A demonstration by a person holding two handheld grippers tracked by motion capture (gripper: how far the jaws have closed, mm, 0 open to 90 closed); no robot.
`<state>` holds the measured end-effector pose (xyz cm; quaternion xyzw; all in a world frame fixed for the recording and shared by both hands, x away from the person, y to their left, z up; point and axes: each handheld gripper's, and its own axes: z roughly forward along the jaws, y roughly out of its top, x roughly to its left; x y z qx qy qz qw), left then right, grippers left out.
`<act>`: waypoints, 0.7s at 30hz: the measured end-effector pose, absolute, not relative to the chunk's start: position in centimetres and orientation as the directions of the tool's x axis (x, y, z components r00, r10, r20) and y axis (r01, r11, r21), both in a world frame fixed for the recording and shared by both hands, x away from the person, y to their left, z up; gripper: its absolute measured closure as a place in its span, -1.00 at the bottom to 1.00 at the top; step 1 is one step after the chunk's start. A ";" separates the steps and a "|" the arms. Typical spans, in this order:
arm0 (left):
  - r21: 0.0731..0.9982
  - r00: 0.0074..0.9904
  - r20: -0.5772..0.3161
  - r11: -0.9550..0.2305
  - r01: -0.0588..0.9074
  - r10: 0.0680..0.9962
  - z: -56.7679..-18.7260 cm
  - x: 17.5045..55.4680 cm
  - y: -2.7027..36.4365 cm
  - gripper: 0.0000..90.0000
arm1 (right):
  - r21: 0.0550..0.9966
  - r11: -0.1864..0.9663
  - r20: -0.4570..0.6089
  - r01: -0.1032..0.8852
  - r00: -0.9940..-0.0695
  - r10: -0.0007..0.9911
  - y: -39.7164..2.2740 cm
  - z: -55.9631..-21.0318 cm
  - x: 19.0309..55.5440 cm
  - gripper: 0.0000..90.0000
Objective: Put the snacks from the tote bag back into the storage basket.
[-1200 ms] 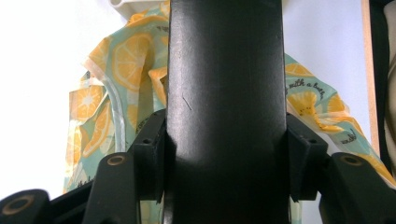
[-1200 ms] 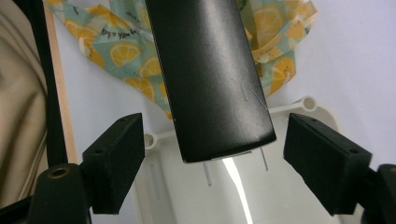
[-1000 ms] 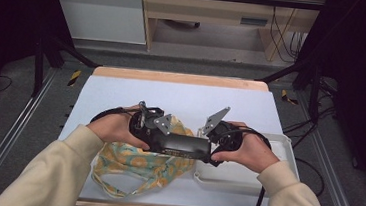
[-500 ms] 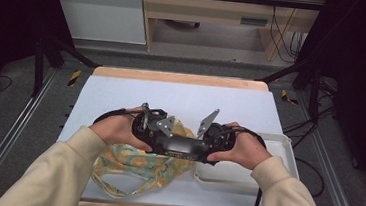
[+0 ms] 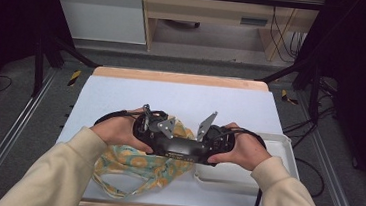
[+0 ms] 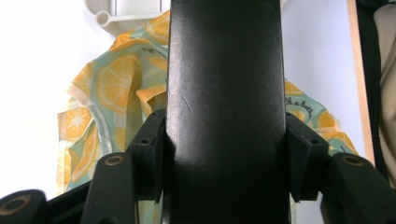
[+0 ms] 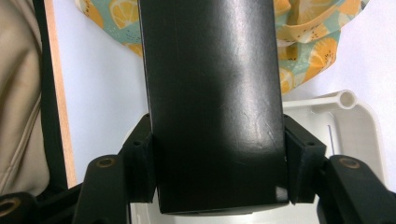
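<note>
A long black box (image 5: 179,147) hangs level above the table, held at both ends. My left gripper (image 5: 163,140) is shut on its left end; in the left gripper view the box (image 6: 224,107) fills the gap between the pads. My right gripper (image 5: 206,146) grips the other end of the box (image 7: 212,102). Its jaws have just been closing, and the pads now press both sides of the box. Below lies a lemon-print cloth bag (image 5: 130,161), also seen as the bag (image 6: 112,84) and the bag (image 7: 303,51).
A white plastic tray (image 5: 276,161) sits at the table's right front, next to the bag; its corner shows as the tray (image 6: 121,11) and the tray (image 7: 355,121). The pale table cover (image 5: 171,97) has a wooden far edge. Sleeved forearms come in from below.
The right hand has edged slightly left and down along the black box. The left hand, the box and the bag stay where they were.
</note>
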<state>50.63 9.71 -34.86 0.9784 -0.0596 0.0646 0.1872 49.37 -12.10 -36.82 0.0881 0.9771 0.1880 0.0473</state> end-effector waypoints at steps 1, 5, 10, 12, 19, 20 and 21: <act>0.366 0.985 0.151 -0.920 -0.138 -0.088 -34.9 50.7 9.7 -0.08 | 0.378 0.913 -0.060 0.156 -0.979 0.193 -12.1 -36.8 49.4 -0.08; 0.392 0.988 0.153 -0.915 -0.095 -0.037 -34.9 50.8 9.9 -0.35 | 0.378 0.912 -0.060 0.161 -0.978 0.198 -12.6 -36.8 49.4 -0.07; 0.422 0.983 0.182 -0.904 -0.066 0.014 -34.4 50.8 10.5 -0.68 | 0.380 0.909 -0.063 0.170 -0.976 0.209 -14.0 -36.7 49.4 -0.07; 0.435 0.982 0.187 -0.898 -0.061 0.024 -34.2 50.8 10.9 -0.74 | 0.379 0.909 -0.066 0.175 -0.974 0.216 -14.8 -36.7 49.2 -0.07; 0.493 0.975 0.188 -0.870 0.008 0.116 -33.7 50.4 13.3 -0.78 | 0.385 0.898 -0.068 0.214 -0.964 0.259 -18.5 -36.5 48.9 -0.07; 0.497 0.975 0.188 -0.868 0.011 0.121 -33.7 50.3 13.5 -0.78 | 0.385 0.898 -0.071 0.216 -0.963 0.262 -19.2 -36.4 48.8 -0.07; 0.501 0.975 0.186 -0.866 0.014 0.123 -33.7 50.2 14.0 -0.78 | 0.386 0.896 -0.071 0.221 -0.961 0.267 -19.6 -36.4 48.7 -0.07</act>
